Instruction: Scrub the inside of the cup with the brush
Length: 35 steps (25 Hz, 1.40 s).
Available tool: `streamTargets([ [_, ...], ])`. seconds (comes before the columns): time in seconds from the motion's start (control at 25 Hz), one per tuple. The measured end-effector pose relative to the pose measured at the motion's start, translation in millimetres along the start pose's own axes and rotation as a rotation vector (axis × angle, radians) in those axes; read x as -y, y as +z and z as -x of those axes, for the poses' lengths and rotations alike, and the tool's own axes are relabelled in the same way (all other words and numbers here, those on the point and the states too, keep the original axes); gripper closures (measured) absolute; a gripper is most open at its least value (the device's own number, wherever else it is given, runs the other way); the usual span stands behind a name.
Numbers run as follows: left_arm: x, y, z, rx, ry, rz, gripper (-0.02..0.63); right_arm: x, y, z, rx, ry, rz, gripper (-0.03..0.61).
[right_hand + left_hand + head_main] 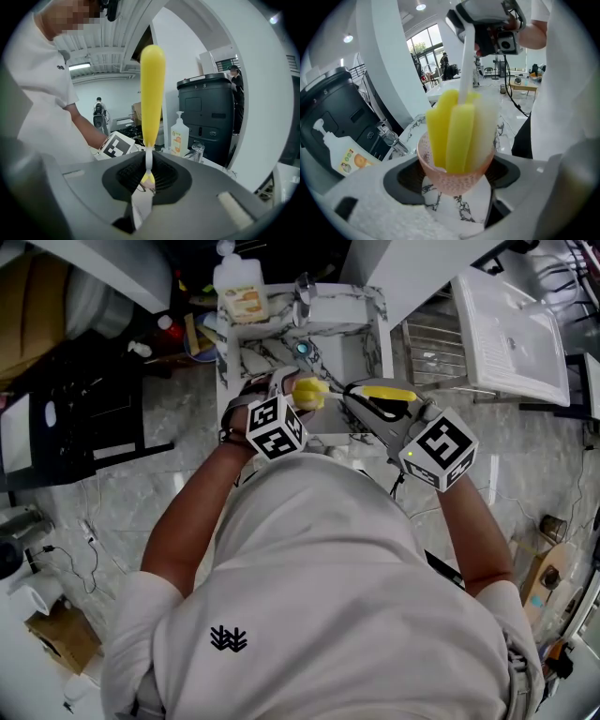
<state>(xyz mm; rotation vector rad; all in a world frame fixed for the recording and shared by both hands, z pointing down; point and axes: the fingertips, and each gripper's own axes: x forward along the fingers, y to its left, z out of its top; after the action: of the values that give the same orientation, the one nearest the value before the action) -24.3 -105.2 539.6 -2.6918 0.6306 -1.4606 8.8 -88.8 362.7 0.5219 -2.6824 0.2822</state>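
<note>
While the left gripper (457, 174) clamps the cup (454, 183), the right gripper (147, 177) pinches the brush (152, 93), sponge head inside the cup.

Soap bottle (241, 292) near faucet (303, 294) at marble sink (375, 307), white tray (511, 334) at right

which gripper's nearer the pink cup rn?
Left. The left gripper is clamped on the pink cup itself, one jaw on each side. The right gripper sits back from it, gripping the brush by its white stem, with only the yellow sponge head reaching into the cup.
</note>
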Motion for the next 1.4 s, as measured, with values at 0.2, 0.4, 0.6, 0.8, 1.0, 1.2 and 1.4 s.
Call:
streamTargets([
  [0.2, 1.8, 16.4, 1.5, 0.017, -0.002, -0.014, 0.236, -0.9, -15.3, -21.3, -0.026, -0.029, 0.044, 0.535],
  [0.4, 0.2, 13.0, -0.5, -0.012, 0.010, -0.031, 0.236, 3.4, -21.7, -31.1, 0.014, -0.035, -0.052, 0.535],
  [0.6, -1.3, 5.9, -2.7, -0.047, 0.038, -0.085, 0.236, 15.1, -16.2, -23.9, 0.103, -0.022, -0.262, 0.534],
  [0.8, 0.1, 0.6, -4.7, -0.060, 0.034, -0.089, 0.238, 22.7, -10.0, -10.0, 0.151, -0.015, -0.348, 0.534],
  [1.0, 1.3, -6.5, -6.5, -0.071, 0.027, -0.078, 0.236, 28.6, -5.2, 4.3, 0.198, -0.021, -0.402, 0.534],
  [1.2, -6.0, -1.9, -2.6, -0.035, 0.016, 0.003, 0.236, 31.5, -0.4, 14.6, 0.195, -0.036, -0.332, 0.534],
  [1.4, -4.0, 9.6, -0.4, -0.012, -0.004, 0.020, 0.236, 17.2, -8.6, -2.6, 0.113, -0.048, -0.095, 0.534],
])
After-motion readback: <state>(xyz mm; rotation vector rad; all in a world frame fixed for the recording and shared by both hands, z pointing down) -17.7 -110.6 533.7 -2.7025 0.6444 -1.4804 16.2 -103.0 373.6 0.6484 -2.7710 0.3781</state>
